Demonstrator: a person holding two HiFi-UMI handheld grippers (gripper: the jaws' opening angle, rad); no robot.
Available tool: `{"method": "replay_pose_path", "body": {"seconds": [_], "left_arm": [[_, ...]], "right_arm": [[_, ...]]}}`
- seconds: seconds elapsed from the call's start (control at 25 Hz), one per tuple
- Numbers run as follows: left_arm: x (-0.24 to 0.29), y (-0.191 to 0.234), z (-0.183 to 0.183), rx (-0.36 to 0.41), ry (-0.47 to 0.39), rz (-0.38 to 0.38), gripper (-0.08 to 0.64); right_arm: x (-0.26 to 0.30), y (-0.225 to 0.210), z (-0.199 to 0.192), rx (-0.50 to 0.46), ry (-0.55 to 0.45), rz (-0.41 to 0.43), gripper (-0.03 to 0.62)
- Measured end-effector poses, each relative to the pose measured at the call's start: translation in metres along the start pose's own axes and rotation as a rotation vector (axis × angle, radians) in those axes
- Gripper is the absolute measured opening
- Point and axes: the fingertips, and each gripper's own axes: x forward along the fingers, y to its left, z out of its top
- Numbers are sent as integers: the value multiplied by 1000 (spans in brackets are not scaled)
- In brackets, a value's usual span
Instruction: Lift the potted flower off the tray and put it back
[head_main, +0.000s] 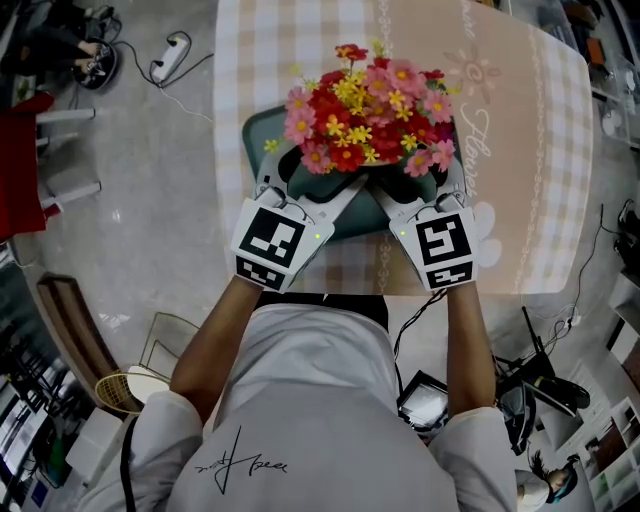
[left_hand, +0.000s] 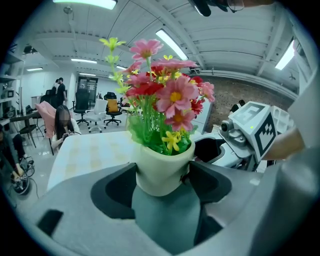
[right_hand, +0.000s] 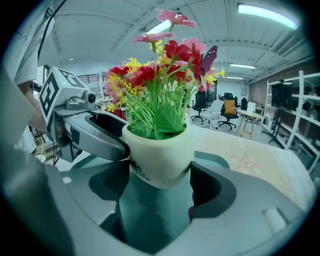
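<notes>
Nearest the head camera was the person's white shirt (head_main: 300, 400), both forearms reaching out to the checked table (head_main: 520, 150). The left gripper (left_hand: 161, 186) had its jaws closed in on the cream pot (left_hand: 162, 167) of the potted flower (head_main: 365, 110), a dark pad (left_hand: 112, 192) pressed against each flank. The right gripper (right_hand: 159, 187) pinched the same pot from the other side, one of the left gripper's jaws lying against the pot just beside it. The pot sat over the teal tray (head_main: 262, 135); whether its base touched the tray or hung just above could not be told. Both holds looked low on a smooth, glazed wall under a tall, heavy bouquet. Lifting one hand faster than the other would likely tilt the pot or let it slip between the pads. The crowded jaws might also nudge each other and loosen a grip.
</notes>
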Motion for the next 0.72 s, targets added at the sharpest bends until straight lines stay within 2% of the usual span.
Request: {"method": "replay_pose_path", "body": {"seconds": [0.72], "left_arm": [[-26, -45, -2, 30, -23, -6, 325]], "right_arm": [[-49, 19, -8, -11, -28, -21, 388]]}}
